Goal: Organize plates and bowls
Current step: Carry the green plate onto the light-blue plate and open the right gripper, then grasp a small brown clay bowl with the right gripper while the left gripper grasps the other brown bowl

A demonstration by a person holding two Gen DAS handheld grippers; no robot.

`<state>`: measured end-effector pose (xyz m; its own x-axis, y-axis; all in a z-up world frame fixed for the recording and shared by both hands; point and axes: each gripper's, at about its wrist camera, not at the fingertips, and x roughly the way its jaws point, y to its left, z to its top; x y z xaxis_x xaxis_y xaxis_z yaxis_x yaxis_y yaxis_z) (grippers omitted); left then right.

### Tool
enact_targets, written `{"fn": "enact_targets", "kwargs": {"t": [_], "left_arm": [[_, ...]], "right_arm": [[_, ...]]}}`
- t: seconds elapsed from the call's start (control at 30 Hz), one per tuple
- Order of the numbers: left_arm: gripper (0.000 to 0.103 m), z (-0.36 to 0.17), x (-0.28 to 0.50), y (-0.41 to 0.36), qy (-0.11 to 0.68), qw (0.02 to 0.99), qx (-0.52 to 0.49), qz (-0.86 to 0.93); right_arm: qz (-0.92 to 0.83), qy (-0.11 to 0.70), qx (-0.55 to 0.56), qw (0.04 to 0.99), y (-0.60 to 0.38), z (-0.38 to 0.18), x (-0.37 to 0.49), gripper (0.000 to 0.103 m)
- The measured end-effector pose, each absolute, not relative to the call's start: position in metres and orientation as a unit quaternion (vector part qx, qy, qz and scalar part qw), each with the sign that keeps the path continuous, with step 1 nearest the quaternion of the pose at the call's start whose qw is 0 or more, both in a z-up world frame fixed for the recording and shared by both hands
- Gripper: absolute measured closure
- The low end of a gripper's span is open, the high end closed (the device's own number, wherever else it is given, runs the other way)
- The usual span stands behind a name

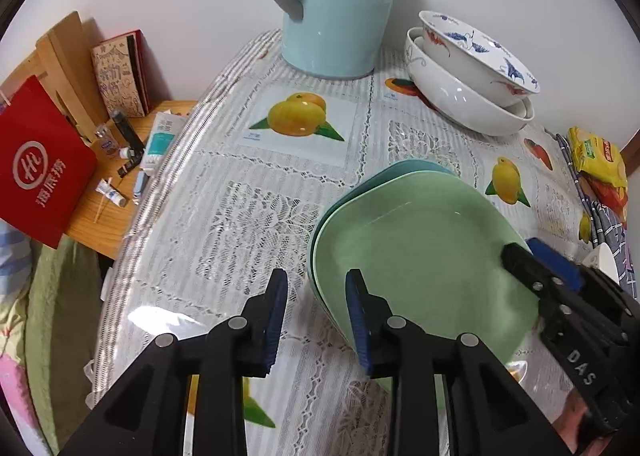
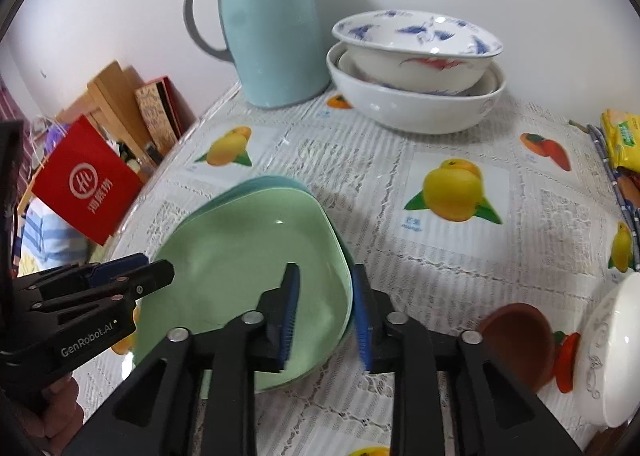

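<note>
Right wrist: jug (image 2: 264,32) and stacked bowls (image 2: 416,72) behind green plate (image 2: 240,256).

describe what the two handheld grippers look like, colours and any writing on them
Both are black plastic linkage frames with round silver pivot pins and blue ribbed pads on the fingers. The left gripper carries white "GenRobot.AI" lettering on its side, seen from the right wrist. The right gripper shows white "DAS" letters. No cables or sleeves are visible.

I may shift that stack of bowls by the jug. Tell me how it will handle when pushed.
The stacked bowls look glazed ceramic, so probably heavy and breakable. The top bowl sits tilted, so it may rock or slide. The glossy tablecloth probably lets the bottom bowl slide easily.
</note>
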<state>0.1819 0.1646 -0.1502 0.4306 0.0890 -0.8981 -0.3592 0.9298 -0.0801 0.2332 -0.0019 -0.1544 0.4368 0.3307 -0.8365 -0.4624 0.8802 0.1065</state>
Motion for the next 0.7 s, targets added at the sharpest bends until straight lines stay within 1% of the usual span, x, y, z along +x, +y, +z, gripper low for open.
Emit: {"fn": "enact_targets", "kwargs": {"t": [0.2,0.43,0.47,0.53,0.6,0.67,0.7], "left_arm": [[0.074,-0.116,0.177,0.144,0.485,0.858,-0.121,0.115],[0.074,-0.101,0.183,0.077,0.476,0.871,-0.116,0.05],[0.074,-0.101,0.184,0.068,0.476,0.871,-0.115,0.042],[0.074,-0.1,0.185,0.048,0.478,0.87,-0.114,0.025],[0.07,-0.101,0.187,0.028,0.482,0.869,-0.113,0.006],[0.063,-0.103,0.188,0.01,0.483,0.868,-0.11,-0.008],[0.061,-0.105,0.188,0.004,0.483,0.869,-0.109,-0.01]], "right_arm": [[0.203,0.441,-0.053,0.872,-0.052,-0.113,0.213,0.069],[0.095,0.42,-0.036,0.902,-0.163,-0.07,0.181,0.069],[0.085,0.42,-0.032,0.903,-0.176,-0.068,0.176,0.068],[0.053,0.42,-0.02,0.906,-0.208,-0.065,0.165,0.062],[0.026,0.424,-0.013,0.905,-0.234,-0.068,0.155,0.06],[0.002,0.431,-0.003,0.902,-0.257,-0.075,0.146,0.06],[-0.008,0.438,0.008,0.899,-0.271,-0.08,0.141,0.06]]}}
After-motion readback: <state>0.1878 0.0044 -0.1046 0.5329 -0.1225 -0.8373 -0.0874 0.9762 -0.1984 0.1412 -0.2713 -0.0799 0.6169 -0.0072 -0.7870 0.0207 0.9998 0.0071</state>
